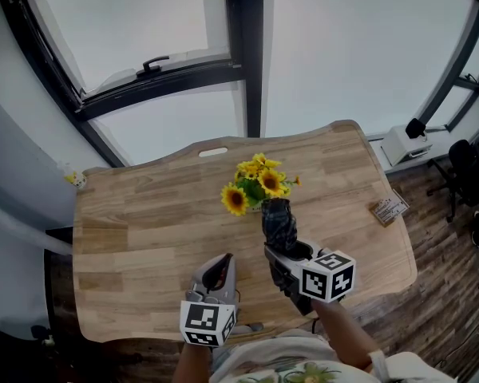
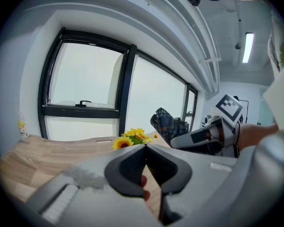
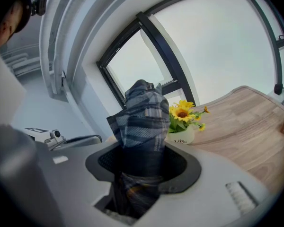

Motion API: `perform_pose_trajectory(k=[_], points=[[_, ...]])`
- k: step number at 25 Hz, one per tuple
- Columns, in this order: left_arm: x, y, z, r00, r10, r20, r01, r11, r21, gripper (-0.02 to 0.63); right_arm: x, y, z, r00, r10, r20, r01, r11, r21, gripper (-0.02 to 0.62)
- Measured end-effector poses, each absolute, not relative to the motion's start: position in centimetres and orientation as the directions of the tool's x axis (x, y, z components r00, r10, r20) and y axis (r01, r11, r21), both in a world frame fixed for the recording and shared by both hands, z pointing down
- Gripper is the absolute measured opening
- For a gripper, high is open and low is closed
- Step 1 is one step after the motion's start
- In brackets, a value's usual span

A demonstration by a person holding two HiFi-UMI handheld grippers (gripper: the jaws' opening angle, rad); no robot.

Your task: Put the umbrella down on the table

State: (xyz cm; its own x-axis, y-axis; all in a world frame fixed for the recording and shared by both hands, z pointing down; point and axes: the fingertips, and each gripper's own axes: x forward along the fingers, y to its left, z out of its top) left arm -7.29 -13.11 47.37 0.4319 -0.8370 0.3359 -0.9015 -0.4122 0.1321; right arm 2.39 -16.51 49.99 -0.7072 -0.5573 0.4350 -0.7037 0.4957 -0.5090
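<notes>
Wooden table (image 1: pixel 144 238), head view: folded plaid umbrella (image 1: pixel 279 222) over it, near sunflowers (image 1: pixel 259 183), carried by right gripper (image 1: pixel 287 254).
Left gripper view: left gripper (image 2: pixel 146 146) jaws pressed together, nothing between.
Right gripper view: jaws clamped on umbrella, fabric end sticking out forward.

The light wooden table (image 1: pixel 144 238) has a wavy outline and a slot cut through near its far edge (image 1: pixel 213 152). A white pot (image 3: pixel 180 137) of sunflowers (image 1: pixel 259 183) stands near the centre. A small yellow item (image 1: pixel 76 179), too small to identify, sits at the far left corner.
</notes>
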Motion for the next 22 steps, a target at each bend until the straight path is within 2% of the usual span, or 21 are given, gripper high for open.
perform_pose_trajectory(k=[22], points=[[-6.6,-13.1,48.2,0.438,-0.824,0.359,-0.898,-0.418,0.137,0.0,2.5,-16.3,52.8,-0.707,-0.516,0.484,-0.706,0.475,-0.525,0.216]])
